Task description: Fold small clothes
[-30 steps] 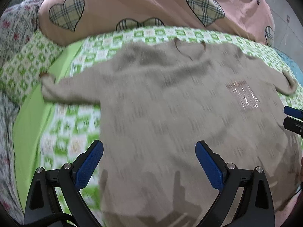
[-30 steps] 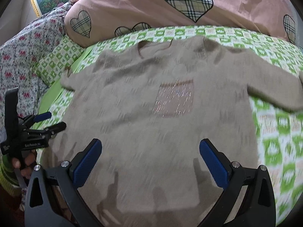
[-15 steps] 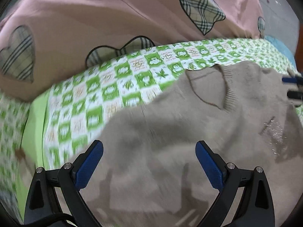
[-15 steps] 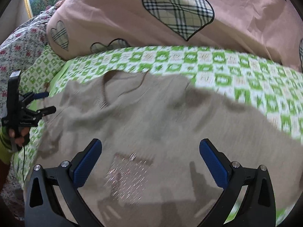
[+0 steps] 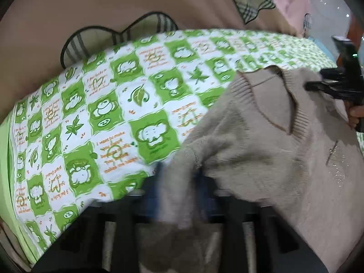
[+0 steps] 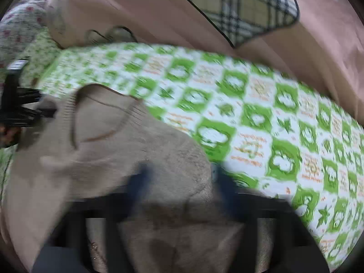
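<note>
Both hand-held grippers have dropped in close since a sec ago, from hovering wide-open over the middle of the spread sweater to its shoulders, one each side of the neckline. Left hand-held gripper (image 5: 179, 182): blue fingers closing, blurred, w/ a bunched fold of the beige sweater (image 5: 261, 150) at the left shoulder between them, fabric humped up there. Right hand-held gripper (image 6: 182, 186): also closing, blurred, w/ the right shoulder cloth of the sweater (image 6: 127, 150) between its fingers; can't tell if pads press yet. Sweater lies on the bed, on the green-and-white checked sheet (image 5: 109, 113), V-neck (image 5: 279, 104) toward the pink duvet w/ plaid hearts (image 5: 95, 4). Each wrist view catches the other gripper at its edge, at the far shoulder. Sparkly patch (image 5: 336, 166) on the chest shows at right in the left view.
</note>
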Tool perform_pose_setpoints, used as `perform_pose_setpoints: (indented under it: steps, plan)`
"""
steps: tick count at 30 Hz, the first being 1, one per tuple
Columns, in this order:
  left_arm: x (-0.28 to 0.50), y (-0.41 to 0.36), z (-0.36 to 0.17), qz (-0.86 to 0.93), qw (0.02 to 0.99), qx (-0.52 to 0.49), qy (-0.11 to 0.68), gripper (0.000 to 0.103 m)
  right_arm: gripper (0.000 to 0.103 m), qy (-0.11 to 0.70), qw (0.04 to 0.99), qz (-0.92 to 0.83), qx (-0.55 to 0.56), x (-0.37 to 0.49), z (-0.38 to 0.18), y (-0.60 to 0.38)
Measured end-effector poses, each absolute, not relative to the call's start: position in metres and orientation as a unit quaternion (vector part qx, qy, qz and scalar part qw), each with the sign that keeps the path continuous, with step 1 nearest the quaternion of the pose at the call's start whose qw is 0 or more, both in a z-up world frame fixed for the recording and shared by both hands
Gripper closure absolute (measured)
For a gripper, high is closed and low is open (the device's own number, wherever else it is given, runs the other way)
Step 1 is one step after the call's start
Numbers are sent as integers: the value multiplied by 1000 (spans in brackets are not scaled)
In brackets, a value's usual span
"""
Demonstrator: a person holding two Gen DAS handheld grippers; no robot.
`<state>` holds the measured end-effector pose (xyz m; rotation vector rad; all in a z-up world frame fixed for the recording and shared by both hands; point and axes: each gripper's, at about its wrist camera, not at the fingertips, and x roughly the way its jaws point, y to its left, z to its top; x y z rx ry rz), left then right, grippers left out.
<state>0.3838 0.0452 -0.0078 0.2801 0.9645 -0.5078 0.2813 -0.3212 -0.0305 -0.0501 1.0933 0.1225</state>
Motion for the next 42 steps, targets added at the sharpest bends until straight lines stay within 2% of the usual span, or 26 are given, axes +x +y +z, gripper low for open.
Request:
perform_pose_setpoints:
  steps: [1,3,8,17,19,20,21,22,24,30,34,42]
  plan:
    - [381,47,-7,-232,851,129,452,94,88,516,855,50,-10,280,-29,-328]
    - [374,53,-3,-210,865,123,439,96,91,498,865,55,23,274,-21,-335]
    - [381,77,17,-147,894,56,420,96,93,446,892,23,61,271,11,-357]
    - [399,92,-11,-92,892,7,443,95,93,458,883,-31,99,283,-17,-367]
    - [396,95,-9,-89,891,7,446,86,92,460,880,-30,113,285,-17,-369]
    - [394,97,-5,-86,891,6,445,81,84,458,880,-28,120,282,-13,-370]
    - [387,100,0,-75,893,4,444,68,73,460,878,-29,126,282,-15,-367]
    - [382,103,6,-64,896,2,440,54,68,459,878,-36,132,278,-8,-370]
    - [367,118,20,-38,903,-10,428,50,49,445,884,-52,134,261,6,-374]
    - [296,138,46,-42,909,-47,412,49,47,404,895,-100,160,168,39,-414]
    - [245,103,37,-69,906,-44,416,37,47,383,887,-175,188,96,45,-455]
    - [191,39,16,-113,888,-54,443,36,47,298,861,-296,285,-6,57,-547]
